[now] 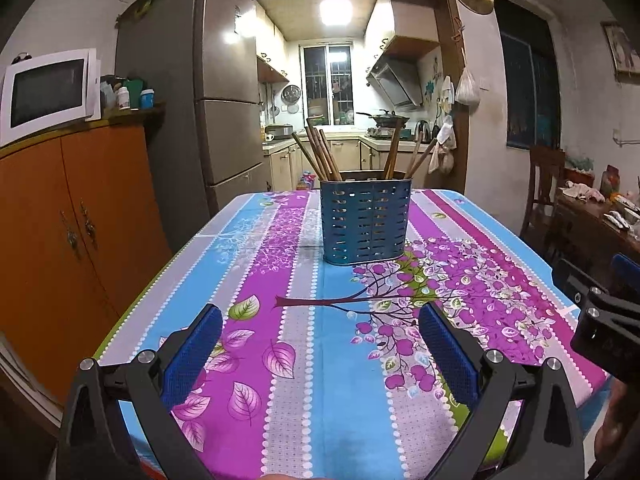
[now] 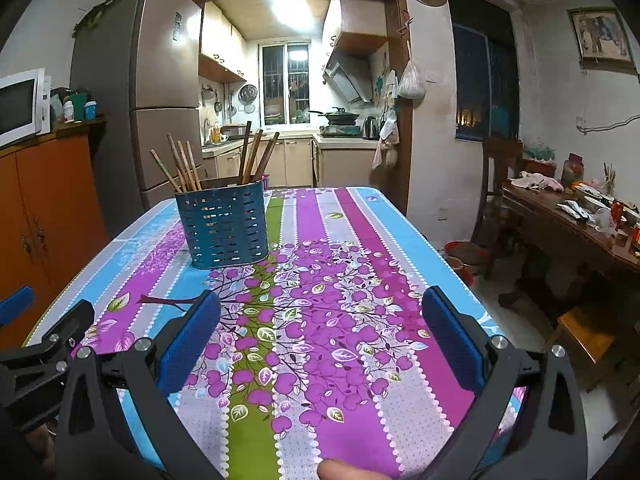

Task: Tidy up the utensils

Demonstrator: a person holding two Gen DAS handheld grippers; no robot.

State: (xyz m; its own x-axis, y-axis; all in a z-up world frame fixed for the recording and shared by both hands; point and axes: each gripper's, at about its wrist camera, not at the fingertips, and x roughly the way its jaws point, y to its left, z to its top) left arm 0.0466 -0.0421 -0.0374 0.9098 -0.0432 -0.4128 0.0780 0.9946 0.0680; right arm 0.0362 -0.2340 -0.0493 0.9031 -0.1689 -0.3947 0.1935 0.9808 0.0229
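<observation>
A blue perforated utensil holder (image 1: 366,222) stands upright on the table with the flowered cloth (image 1: 280,360). Several wooden chopsticks (image 1: 320,156) stand in it, leaning left and right. My left gripper (image 1: 320,312) is open and empty, hovering over the near part of the table, well short of the holder. In the right wrist view the holder (image 2: 224,226) stands at the left with the chopsticks (image 2: 182,168) in it. My right gripper (image 2: 320,300) is open and empty over the table's right half (image 2: 360,320). Each gripper shows at the other view's edge.
An orange cabinet (image 1: 60,220) with a microwave (image 1: 44,92) stands left of the table, then a fridge (image 1: 200,92). A cluttered wooden side table (image 2: 580,224) and a chair (image 2: 500,184) stand to the right. The kitchen lies behind.
</observation>
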